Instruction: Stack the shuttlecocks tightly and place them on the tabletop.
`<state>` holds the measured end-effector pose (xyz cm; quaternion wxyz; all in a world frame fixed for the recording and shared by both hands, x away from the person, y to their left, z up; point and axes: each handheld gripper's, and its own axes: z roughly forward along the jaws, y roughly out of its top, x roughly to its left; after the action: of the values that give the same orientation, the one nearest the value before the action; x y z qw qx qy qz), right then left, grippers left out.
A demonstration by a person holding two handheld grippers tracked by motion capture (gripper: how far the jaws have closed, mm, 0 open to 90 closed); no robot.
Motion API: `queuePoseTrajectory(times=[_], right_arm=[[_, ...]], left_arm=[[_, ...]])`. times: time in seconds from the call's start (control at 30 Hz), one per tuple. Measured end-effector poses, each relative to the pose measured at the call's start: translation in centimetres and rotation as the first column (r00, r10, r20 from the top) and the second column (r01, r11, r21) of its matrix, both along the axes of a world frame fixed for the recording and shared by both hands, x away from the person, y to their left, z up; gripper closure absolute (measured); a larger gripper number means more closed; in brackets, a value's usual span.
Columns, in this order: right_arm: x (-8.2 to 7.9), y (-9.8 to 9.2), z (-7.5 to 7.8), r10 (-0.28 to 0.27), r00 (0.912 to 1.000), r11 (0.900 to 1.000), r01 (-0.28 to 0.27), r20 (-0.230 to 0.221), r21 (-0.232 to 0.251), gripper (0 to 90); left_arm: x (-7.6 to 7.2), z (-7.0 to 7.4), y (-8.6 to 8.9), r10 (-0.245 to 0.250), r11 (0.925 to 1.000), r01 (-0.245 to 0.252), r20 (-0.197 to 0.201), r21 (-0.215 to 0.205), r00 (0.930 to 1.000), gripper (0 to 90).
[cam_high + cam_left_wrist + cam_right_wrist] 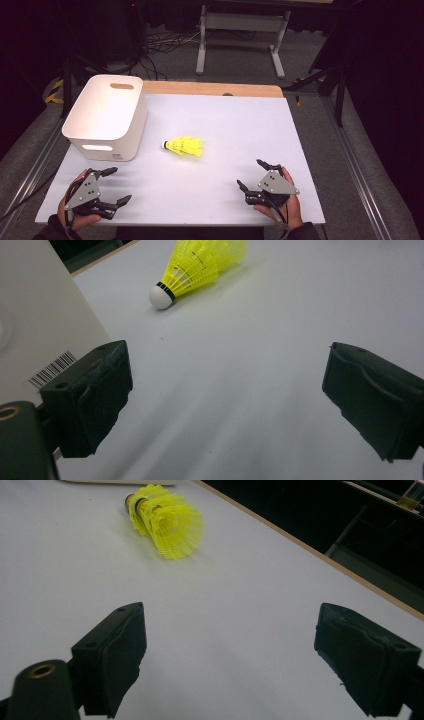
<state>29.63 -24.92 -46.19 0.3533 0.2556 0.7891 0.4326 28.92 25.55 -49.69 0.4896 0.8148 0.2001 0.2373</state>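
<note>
The bench [225,130] runs across the middle of the high view under a pale sheet, with a strip of bare wood along its far edge; beyond that the room is too dark to make out, apart from a grey frame on legs and some cables on the floor.

The bin [107,116], white with slot handles, stands at the left of the sheet. Its inside looks bare, though the near wall hides the nearest part of its floor. In the left gripper view only one wall of it [37,330] shows, cut off at the left edge, with a barcode label.

The left gripper [113,186] sits at lower left of the high view, the right gripper [251,175] at lower right; both have their jaws wide with nothing between them. Each hand is partly cut off by the bottom edge.

The shuttlecock [185,146], yellow with a white cork, lies on its side at the centre, just right of the bin and well apart from both grippers. Its skirt is cropped at the top of the left gripper view [200,265]; the right gripper view [167,520] looks at the skirt's open end and mostly hides the cork.
</note>
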Motion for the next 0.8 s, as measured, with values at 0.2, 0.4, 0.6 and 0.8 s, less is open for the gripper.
queuePoseTrajectory(times=[0.2,0.4,0.6,0.8], right_arm=[[-0.3,-0.5,-0.9,-0.005,1.0000,1.000,0.005,-0.003,0.011,9.0],[-0.3,-0.5,-1.3,-0.007,1.0000,1.000,0.007,-0.001,0.013,6.6],[-0.1,-0.3,-1.3,-0.005,1.0000,1.000,0.005,0.001,0.022,6.7],[0.0,0.0,-1.4,0.000,1.0000,1.000,0.000,0.000,0.019,6.7]], left_arm=[[0.0,0.0,0.0,-0.001,1.0000,0.001,0.001,0.000,1.0000,6.8],[0.0,0.1,0.1,0.000,1.0000,0.000,0.004,-0.001,1.0000,6.7],[0.0,0.1,0.0,-0.005,1.0000,0.005,0.004,-0.002,1.0000,6.7],[0.1,0.1,0.0,-0.009,0.9999,0.009,0.001,-0.005,1.0000,6.6]])
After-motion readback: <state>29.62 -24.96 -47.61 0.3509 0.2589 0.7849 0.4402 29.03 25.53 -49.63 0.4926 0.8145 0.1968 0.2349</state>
